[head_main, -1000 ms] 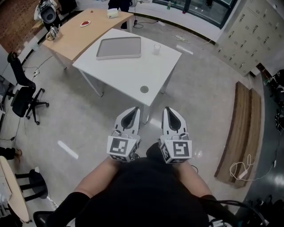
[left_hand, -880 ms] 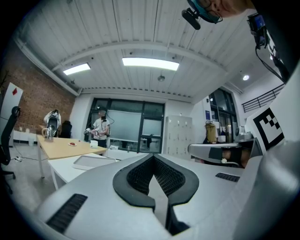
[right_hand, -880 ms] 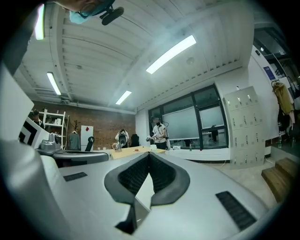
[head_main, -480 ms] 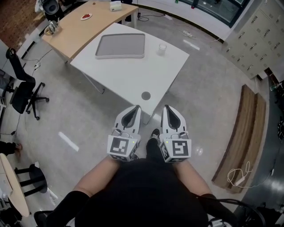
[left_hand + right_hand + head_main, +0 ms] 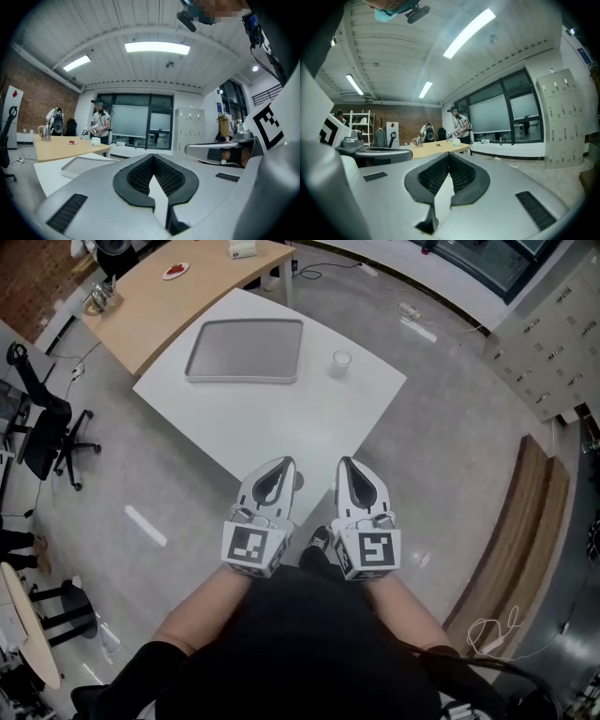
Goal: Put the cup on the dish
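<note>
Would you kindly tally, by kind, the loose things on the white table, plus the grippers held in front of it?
Dish: 1
Cup: 1
Grippers: 2 (left gripper, right gripper)
Total: 4

The cup (image 5: 341, 361) is small, clear and upright. It stands on the white counter (image 5: 281, 418) near its far right corner. The dish (image 5: 246, 351) is a shallow grey rectangle with rounded corners and a raised rim, lying flat on the counter's far left part. The two are apart, so the cup rests on the counter itself.
</note>
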A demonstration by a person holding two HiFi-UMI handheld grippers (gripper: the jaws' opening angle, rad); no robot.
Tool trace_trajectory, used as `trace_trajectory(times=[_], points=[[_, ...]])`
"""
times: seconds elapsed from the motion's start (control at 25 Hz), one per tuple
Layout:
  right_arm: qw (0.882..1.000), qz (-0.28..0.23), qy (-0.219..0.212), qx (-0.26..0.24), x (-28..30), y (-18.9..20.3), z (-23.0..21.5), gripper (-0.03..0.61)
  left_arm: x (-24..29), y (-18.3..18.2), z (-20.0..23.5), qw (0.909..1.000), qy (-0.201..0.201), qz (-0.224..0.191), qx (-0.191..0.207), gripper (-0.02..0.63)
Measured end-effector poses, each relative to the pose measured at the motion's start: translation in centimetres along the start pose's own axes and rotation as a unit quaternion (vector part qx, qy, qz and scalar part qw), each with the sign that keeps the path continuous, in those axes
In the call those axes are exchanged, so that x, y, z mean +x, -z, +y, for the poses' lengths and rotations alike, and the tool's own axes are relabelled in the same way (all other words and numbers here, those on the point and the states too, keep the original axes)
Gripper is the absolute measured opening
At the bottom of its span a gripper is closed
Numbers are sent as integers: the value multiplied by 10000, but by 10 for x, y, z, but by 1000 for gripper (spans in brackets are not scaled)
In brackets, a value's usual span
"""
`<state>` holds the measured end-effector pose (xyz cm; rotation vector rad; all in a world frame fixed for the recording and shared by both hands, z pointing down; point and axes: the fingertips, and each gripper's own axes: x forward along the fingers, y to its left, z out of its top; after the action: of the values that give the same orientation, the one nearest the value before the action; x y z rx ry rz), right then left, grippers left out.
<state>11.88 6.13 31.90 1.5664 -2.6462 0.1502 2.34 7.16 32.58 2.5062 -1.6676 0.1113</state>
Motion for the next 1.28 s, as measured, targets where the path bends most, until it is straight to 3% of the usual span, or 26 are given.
trace_trajectory(times=[0.2,0.4,0.96,1.28], points=[[9998,106,-143,-8,42,3,-20,12,41,2,12,9999,-68,82,-63,5],[9997,246,-63,35,86,11,-20,12,72,7,40,9998,146,74,-142,5],[9960,650,601,112,214,33,-34,12,173,24,137,9968,745,237,-178,5],[9923,868,872,98,263,60,-76,12,228,45,152,9943,961,439,-168,5]])
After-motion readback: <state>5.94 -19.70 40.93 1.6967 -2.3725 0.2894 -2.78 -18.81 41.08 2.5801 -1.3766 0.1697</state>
